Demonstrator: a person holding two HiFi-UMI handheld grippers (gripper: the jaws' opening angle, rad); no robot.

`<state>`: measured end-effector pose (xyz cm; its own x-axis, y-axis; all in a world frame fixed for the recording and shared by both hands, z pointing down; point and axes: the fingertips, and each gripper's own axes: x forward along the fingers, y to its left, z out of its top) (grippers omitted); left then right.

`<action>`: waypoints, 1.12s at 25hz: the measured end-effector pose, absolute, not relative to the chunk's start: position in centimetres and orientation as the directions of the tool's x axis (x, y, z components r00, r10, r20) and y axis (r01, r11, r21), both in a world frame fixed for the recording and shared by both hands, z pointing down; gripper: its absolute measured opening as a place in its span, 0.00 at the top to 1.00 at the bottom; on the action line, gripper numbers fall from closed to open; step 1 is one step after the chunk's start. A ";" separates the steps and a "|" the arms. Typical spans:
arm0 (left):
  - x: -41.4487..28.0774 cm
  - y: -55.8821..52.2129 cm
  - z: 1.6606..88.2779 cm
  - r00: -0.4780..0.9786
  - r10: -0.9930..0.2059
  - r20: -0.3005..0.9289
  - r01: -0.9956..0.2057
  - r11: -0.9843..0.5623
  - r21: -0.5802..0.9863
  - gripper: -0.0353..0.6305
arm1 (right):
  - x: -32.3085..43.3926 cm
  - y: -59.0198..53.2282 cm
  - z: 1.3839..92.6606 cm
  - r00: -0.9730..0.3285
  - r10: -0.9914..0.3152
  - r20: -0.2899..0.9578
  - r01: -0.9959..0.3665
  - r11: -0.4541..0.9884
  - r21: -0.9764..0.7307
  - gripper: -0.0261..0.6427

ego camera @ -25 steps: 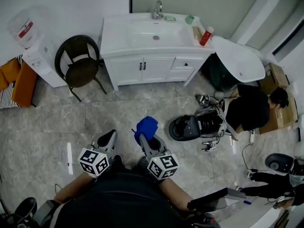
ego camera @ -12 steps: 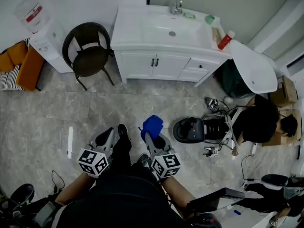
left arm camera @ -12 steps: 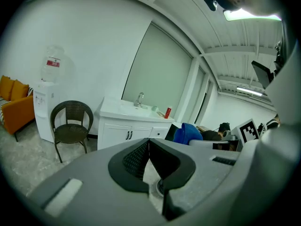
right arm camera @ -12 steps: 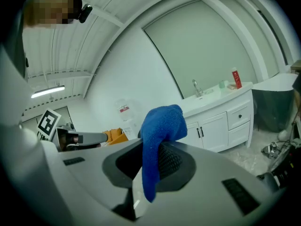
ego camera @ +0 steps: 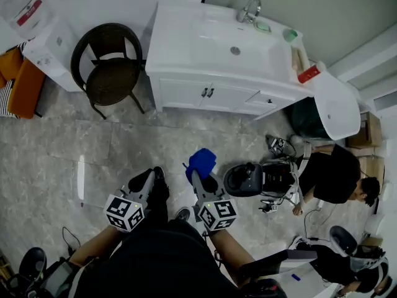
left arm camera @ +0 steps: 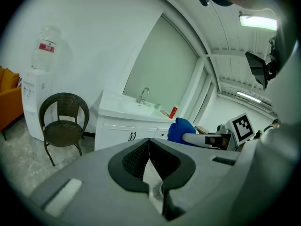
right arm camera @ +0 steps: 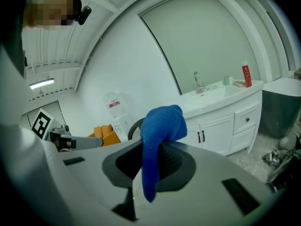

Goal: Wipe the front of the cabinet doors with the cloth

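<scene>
- Cloth: blue, pinched between the jaws of the right gripper. In the right gripper view it bunches above the jaw tips and one tail hangs down through the gap.
- Cloth position: held in the air over the grey tiled floor, well apart from the cabinet; it touches no door.
- Cabinet doors: two white doors with dark handles meeting at the centre, under the white vanity top. Drawers sit to their right. Both doors are closed.
- Left gripper: jaws pressed together at the tips, nothing between them. It is held beside the right gripper, also aimed toward the cabinet.
- Vanity top: basin with faucet at the back edge and a red bottle at the right end.
- Left of the cabinet: dark wicker chair, then a white water dispenser against the wall.
- Right of the grippers: black equipment on the floor and a person in black sitting low beside it.
</scene>
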<state>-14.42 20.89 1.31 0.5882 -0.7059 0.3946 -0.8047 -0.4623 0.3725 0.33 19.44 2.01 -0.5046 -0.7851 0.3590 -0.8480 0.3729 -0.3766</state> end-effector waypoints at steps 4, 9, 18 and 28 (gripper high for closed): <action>-15.7 15.0 1.6 0.599 -0.697 0.394 -0.798 -0.475 0.371 0.94 | -0.4 13.0 2.0 -0.469 -0.811 0.351 -0.874 0.368 -0.316 0.88; -17.5 9.7 3.4 0.580 -0.701 0.415 -0.813 -0.463 0.353 0.94 | -2.2 7.5 3.8 -0.484 -0.798 0.359 -0.875 0.451 -0.175 0.88; -17.2 3.7 7.5 0.509 -0.782 0.360 -0.853 -0.402 0.334 0.94 | -5.3 -1.3 8.1 -0.587 -0.755 0.291 -0.794 0.607 -0.027 0.88; -17.6 -3.2 20.3 0.452 -0.837 0.308 -0.878 -0.356 0.320 0.94 | -9.9 -8.2 19.9 -0.711 -0.677 0.193 -0.682 0.730 0.050 0.88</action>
